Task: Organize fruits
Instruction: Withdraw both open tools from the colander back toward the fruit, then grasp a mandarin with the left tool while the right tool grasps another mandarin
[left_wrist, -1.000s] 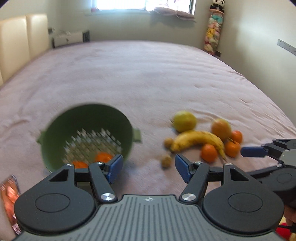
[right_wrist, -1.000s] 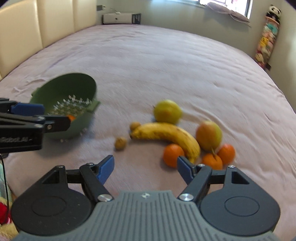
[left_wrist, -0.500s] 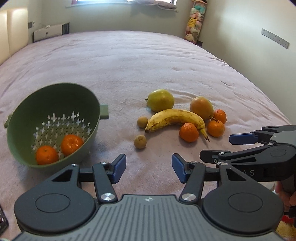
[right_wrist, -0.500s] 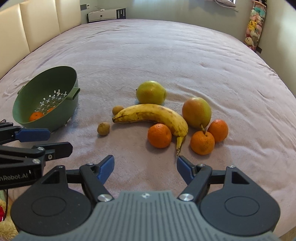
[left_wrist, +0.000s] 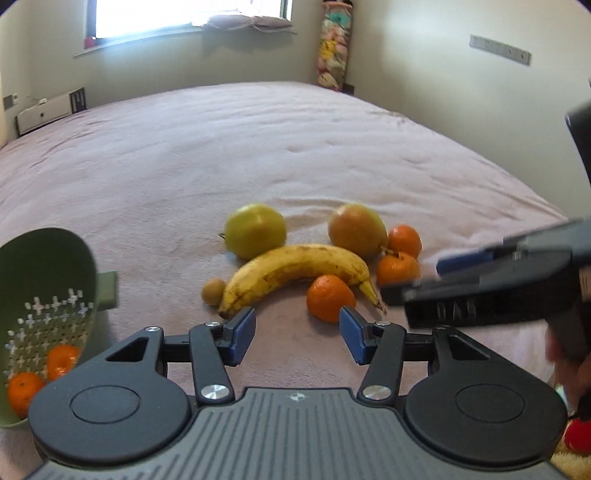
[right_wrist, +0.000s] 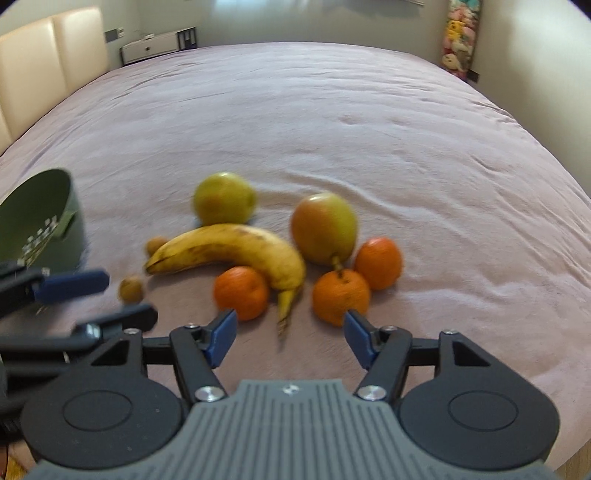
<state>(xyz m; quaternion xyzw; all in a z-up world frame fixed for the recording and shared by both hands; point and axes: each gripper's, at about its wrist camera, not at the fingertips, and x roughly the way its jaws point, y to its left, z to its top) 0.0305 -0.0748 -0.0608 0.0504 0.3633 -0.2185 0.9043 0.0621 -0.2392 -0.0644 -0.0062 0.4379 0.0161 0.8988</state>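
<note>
The fruits cluster on the bed (left_wrist: 258, 147) around the banana (left_wrist: 295, 269), green colander (left_wrist: 48, 280) at nine o'clock, so both empty tools, left tool (left_wrist: 297, 334) and right tool (right_wrist: 288, 336) (jaws apart, just narrowing), could nudge a mandarin (right_wrist: 242, 291) rolling or collide.

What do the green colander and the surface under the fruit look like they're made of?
The green colander looks like moulded plastic with a matte finish: one even colour, a thick rounded rim, clean cross-shaped holes in its base and a moulded side tab. The bed cover looks like soft fabric in dusty pink, matte, with shallow wrinkles and a slightly fuzzy nap; the exact fibre cannot be told.
</note>
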